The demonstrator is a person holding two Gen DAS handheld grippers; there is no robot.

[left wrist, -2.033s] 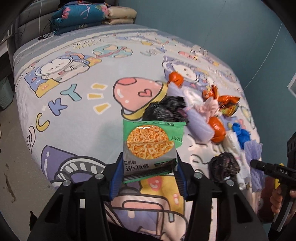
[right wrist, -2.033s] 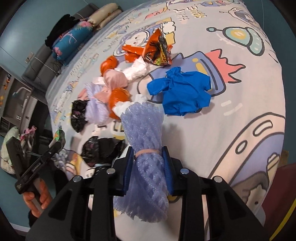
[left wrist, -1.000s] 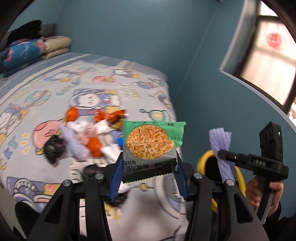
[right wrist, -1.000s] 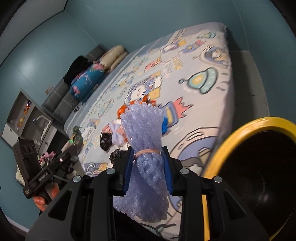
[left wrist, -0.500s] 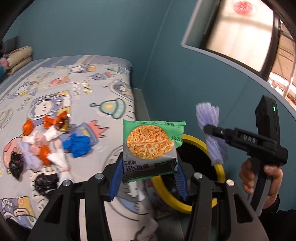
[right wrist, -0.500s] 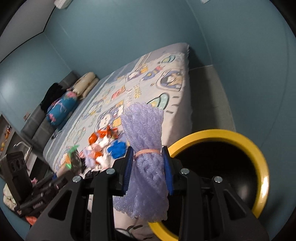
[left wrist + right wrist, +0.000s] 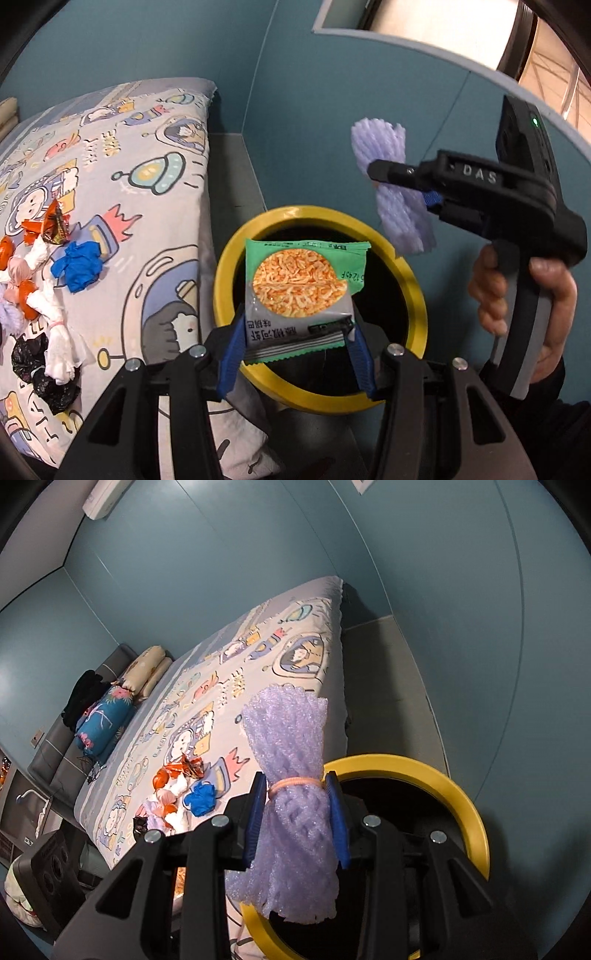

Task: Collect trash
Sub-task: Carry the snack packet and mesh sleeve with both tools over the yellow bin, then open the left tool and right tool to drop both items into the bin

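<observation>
My left gripper (image 7: 295, 350) is shut on a green snack packet (image 7: 303, 291) and holds it over the mouth of a yellow-rimmed black bin (image 7: 413, 280) beside the bed. My right gripper (image 7: 297, 819) is shut on a purple foam net bundle (image 7: 291, 760) tied with a rubber band, held above the bin's rim (image 7: 469, 801). In the left wrist view the right gripper (image 7: 384, 173) holds the purple bundle (image 7: 402, 221) over the bin's far right rim. More trash lies on the bed: a blue glove (image 7: 77, 266), orange wrappers (image 7: 48, 225), white tissues (image 7: 59, 332) and black bags (image 7: 48, 380).
The bed with a cartoon-print sheet (image 7: 129, 147) fills the left. Teal walls (image 7: 295, 110) stand behind the bin, with a strip of grey floor (image 7: 236, 177) between bed and wall. Folded bedding (image 7: 107, 712) lies at the bed's far end.
Both grippers have swung from the bed to the bin, each still holding its item. The bin now lies right under the green packet and the purple bundle.
</observation>
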